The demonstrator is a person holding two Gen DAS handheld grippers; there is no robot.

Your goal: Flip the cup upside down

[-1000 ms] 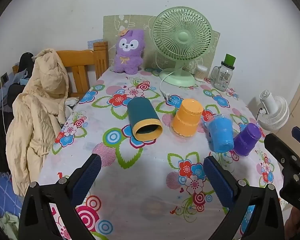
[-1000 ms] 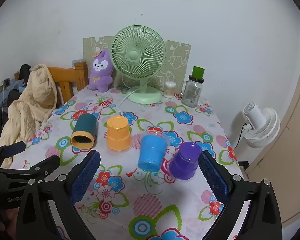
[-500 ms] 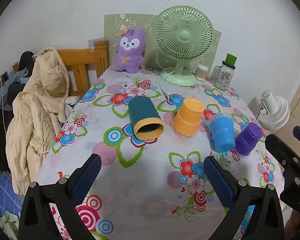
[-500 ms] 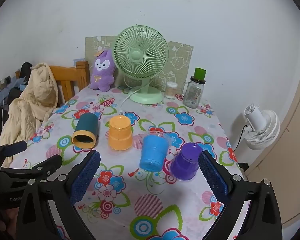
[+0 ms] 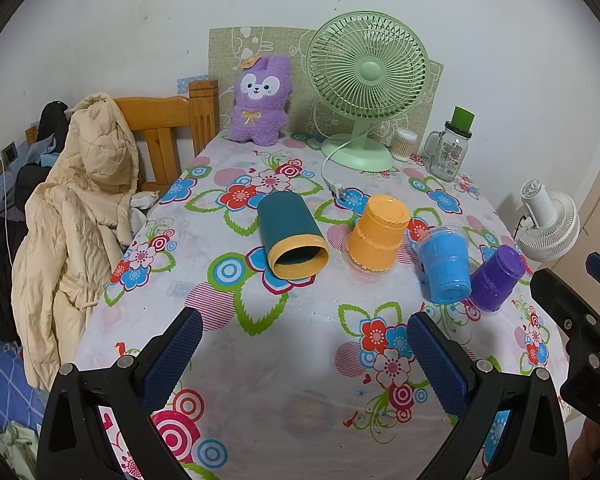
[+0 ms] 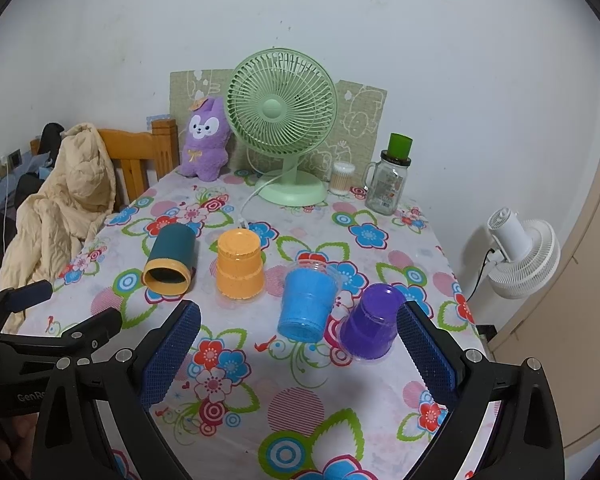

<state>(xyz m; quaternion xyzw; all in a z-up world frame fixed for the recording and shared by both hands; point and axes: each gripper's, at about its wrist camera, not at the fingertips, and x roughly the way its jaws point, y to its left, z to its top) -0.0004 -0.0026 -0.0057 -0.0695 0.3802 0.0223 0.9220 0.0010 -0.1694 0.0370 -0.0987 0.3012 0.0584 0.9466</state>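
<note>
A dark teal cup with a yellow rim (image 5: pixel 290 234) lies on its side on the floral tablecloth, mouth toward me; it also shows in the right wrist view (image 6: pixel 171 258). An orange cup (image 5: pixel 378 234) (image 6: pixel 239 264), a blue cup (image 5: pixel 446 268) (image 6: pixel 308 306) and a purple cup (image 5: pixel 496 278) (image 6: pixel 374 328) stand upside down in a row to its right. My left gripper (image 5: pixel 304 358) is open and empty, near the front edge, short of the teal cup. My right gripper (image 6: pixel 298 354) is open and empty, just in front of the blue and purple cups.
A green desk fan (image 5: pixel 366 88), a purple plush toy (image 5: pixel 260 102), a glass jar with a green lid (image 5: pixel 450 148) and a cotton swab tub (image 5: pixel 403 144) stand at the table's back. A wooden chair (image 5: pixel 168 132) with a beige coat (image 5: pixel 76 216) is left. A white fan (image 5: pixel 548 224) is right.
Both views have shifted slightly: the cups sit a little lower and the fan a little further right in the right wrist view. Both grippers stay open. No cup has moved.
</note>
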